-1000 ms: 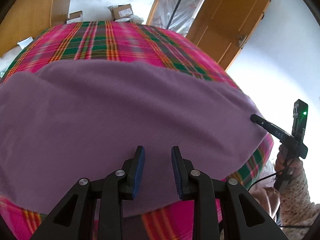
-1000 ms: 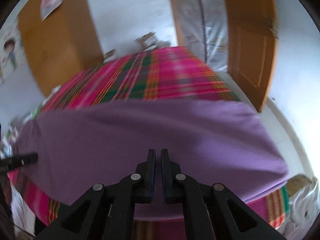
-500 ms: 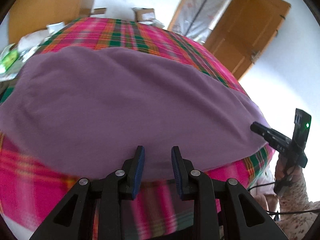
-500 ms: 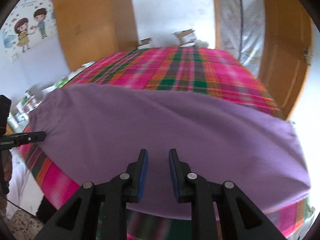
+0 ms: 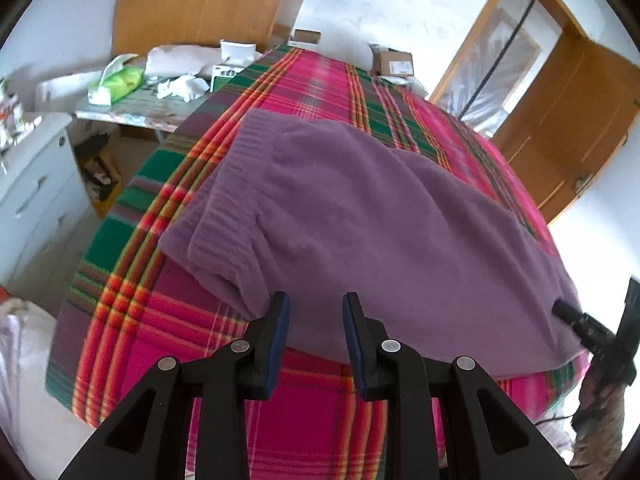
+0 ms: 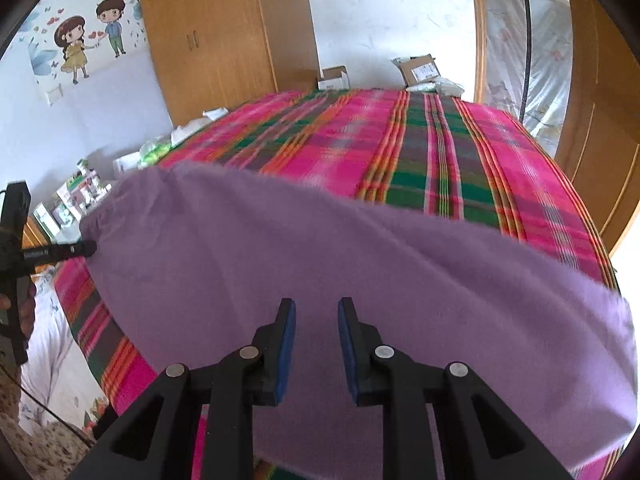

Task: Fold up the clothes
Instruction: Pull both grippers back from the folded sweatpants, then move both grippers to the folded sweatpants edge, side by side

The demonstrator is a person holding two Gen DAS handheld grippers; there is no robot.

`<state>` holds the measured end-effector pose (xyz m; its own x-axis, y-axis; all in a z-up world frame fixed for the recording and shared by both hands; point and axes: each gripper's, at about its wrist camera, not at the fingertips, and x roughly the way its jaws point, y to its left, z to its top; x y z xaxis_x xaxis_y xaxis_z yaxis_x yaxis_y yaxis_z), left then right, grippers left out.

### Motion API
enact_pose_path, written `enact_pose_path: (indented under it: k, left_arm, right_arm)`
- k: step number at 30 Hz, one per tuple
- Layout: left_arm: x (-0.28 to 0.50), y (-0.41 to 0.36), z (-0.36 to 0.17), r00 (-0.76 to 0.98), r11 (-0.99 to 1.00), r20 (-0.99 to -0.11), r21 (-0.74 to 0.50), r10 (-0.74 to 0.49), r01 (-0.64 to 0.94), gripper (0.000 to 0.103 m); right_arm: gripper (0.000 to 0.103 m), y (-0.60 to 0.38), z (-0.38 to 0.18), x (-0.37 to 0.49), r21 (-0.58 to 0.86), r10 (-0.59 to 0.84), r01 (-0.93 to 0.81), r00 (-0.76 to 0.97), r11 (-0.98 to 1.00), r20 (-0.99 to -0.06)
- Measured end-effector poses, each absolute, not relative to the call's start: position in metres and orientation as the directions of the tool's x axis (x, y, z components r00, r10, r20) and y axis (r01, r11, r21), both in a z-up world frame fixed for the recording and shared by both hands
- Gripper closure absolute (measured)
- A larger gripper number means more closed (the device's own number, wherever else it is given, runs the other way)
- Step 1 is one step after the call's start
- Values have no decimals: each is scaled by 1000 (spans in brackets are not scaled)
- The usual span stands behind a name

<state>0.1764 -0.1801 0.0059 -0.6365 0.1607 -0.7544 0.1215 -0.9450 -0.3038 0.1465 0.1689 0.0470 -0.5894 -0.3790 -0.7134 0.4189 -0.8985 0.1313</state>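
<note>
A purple knitted sweater (image 5: 360,216) lies folded lengthwise across the near part of a bed. Its ribbed cuff and hem show at the left end in the left wrist view. It also fills the right wrist view (image 6: 320,264). My left gripper (image 5: 314,308) is open and empty, just above the sweater's near edge beside the folded sleeve. My right gripper (image 6: 316,316) is open and empty over the sweater's near right part. Each gripper's tip shows in the other's view, the right one (image 5: 560,309) and the left one (image 6: 86,247), at opposite ends of the sweater.
The bed carries a pink and green plaid blanket (image 5: 320,80). A cluttered side table (image 5: 132,92) and white drawers (image 5: 36,176) stand to the left. Cardboard boxes (image 6: 416,70), a wooden wardrobe (image 6: 224,28) and a wooden door (image 5: 568,120) lie beyond the bed.
My right gripper has opened. Both views have pulled back and swung left, so the sweater's left end with cuff and hem now shows. The sweater lies still.
</note>
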Motion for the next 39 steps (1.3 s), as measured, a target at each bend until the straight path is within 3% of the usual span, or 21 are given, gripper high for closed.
enact_pose_path:
  k: [6, 12, 14, 21, 26, 39]
  left_arm:
    - [151, -174, 33, -671, -947, -714, -315, 197, 57, 75]
    - [102, -158, 60, -686, -944, -685, -330, 246, -9, 75]
    - [85, -155, 66, -687, -942, -679, -333, 260, -28, 75]
    - [39, -152, 50, -630, -940, -721, -337, 288, -44, 75]
    - [25, -164, 29, -594, -934, -753, -356, 283, 5, 75]
    - [15, -163, 22, -575, -927, -757, -374, 310, -7, 75]
  right_arm:
    - [81, 161, 76, 108, 157, -427, 453, -588, -877, -687]
    - [81, 161, 102, 50, 277, -498, 440, -539, -854, -679]
    - [74, 158, 107, 32, 306, -530, 460, -505, -833, -681]
    - [71, 136, 70, -20, 454, -617, 482, -260, -749, -743]
    - [70, 123, 43, -27, 553, -673, 485, -104, -677, -733]
    - [68, 107, 31, -3, 644, -717, 484, 47, -592, -695]
